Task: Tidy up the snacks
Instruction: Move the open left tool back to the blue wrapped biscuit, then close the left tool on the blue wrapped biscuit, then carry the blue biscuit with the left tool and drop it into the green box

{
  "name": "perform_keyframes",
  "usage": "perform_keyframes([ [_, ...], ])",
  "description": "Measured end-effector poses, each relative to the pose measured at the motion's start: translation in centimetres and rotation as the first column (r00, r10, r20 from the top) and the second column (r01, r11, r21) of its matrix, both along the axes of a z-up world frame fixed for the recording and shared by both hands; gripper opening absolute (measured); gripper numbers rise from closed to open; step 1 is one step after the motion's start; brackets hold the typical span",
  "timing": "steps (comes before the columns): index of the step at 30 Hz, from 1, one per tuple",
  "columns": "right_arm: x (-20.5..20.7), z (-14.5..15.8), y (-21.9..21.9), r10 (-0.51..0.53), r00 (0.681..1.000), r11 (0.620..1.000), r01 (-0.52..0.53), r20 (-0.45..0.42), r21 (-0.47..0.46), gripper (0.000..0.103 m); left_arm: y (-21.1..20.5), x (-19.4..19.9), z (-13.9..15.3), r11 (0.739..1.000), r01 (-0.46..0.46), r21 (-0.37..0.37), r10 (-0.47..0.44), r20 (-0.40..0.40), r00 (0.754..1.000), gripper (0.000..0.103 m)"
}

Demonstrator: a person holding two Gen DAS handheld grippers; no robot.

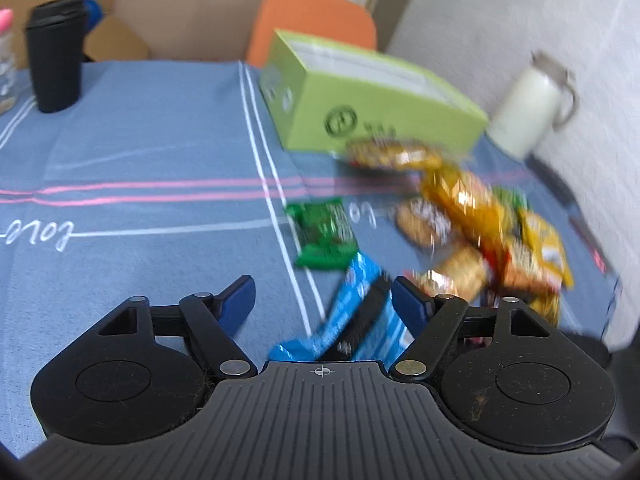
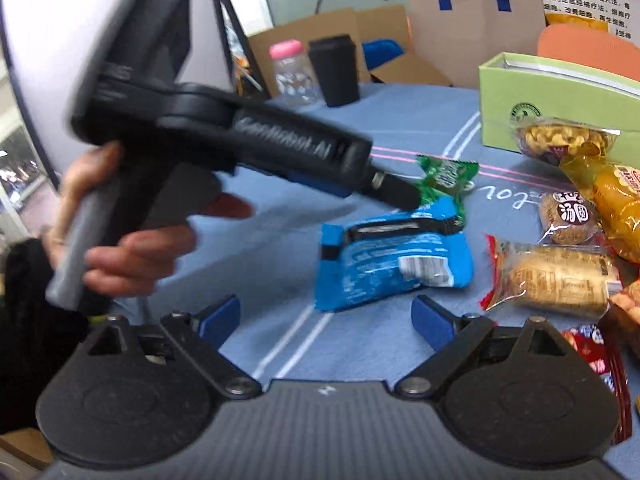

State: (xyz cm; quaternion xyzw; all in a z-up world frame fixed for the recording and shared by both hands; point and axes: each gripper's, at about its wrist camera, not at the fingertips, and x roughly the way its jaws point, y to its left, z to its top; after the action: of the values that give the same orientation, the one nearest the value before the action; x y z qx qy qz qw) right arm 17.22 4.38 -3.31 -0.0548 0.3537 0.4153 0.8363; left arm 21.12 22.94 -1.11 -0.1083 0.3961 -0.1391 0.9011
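A blue snack packet (image 1: 360, 292) (image 2: 384, 264) lies flat on the blue tablecloth (image 1: 140, 140). My left gripper (image 1: 322, 294) is open and straddles the packet's near end, with the packet close to the right finger. The right wrist view shows that gripper (image 2: 396, 194) from the side, held by a hand, its tip over the packet's far edge. My right gripper (image 2: 326, 314) is open just short of the packet, with nothing between its fingers. A green packet (image 1: 326, 236) (image 2: 444, 176) lies just beyond. Several yellow and orange snacks (image 1: 480, 220) (image 2: 556, 276) are piled to the right.
A light green box (image 1: 360, 96) (image 2: 560, 92) stands open-topped behind the snacks. A black cup (image 1: 56, 56) (image 2: 336, 72) and a pink-lidded jar (image 2: 292, 72) stand far left, a white jug (image 1: 528, 108) by the wall. An orange chair (image 1: 316, 16) and cardboard boxes sit past the table.
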Motion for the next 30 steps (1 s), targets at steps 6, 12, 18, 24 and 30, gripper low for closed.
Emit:
perform_keyframes([
  [6, 1.5, -0.1, 0.8, 0.039, 0.999, 0.999, -0.038, 0.029, -0.032, 0.093, -0.9, -1.4, -1.2, 0.99, 0.079, -0.115, -0.086, -0.05, 0.995, 0.05],
  [12, 0.8, -0.4, -0.4, -0.003, 0.999, 1.0, 0.004, 0.051, -0.02, 0.093, -1.0, -2.4, -0.8, 0.996, -0.005, -0.086, 0.002, -0.04, 0.999, 0.05],
  [18, 0.4, -0.7, 0.9, 0.0, 0.992, 0.997, 0.009, 0.123, -0.071, 0.092, -1.5, -1.8, -1.0, 0.997, -0.019, -0.077, 0.014, -0.058, 0.998, 0.044],
  [24, 0.1, 0.2, 0.0, -0.004, 0.994, 1.0, 0.007, 0.106, -0.03, 0.075, -2.5, -3.1, -0.9, 0.999, -0.038, -0.038, 0.037, -0.039, 0.999, 0.022],
  [30, 0.0, 3.8, -1.7, -0.047, 0.975, 0.999, 0.043, 0.217, 0.02, 0.078, -3.4, -3.1, 2.7, 0.995, -0.054, -0.082, 0.056, 0.032, 0.998, 0.022],
])
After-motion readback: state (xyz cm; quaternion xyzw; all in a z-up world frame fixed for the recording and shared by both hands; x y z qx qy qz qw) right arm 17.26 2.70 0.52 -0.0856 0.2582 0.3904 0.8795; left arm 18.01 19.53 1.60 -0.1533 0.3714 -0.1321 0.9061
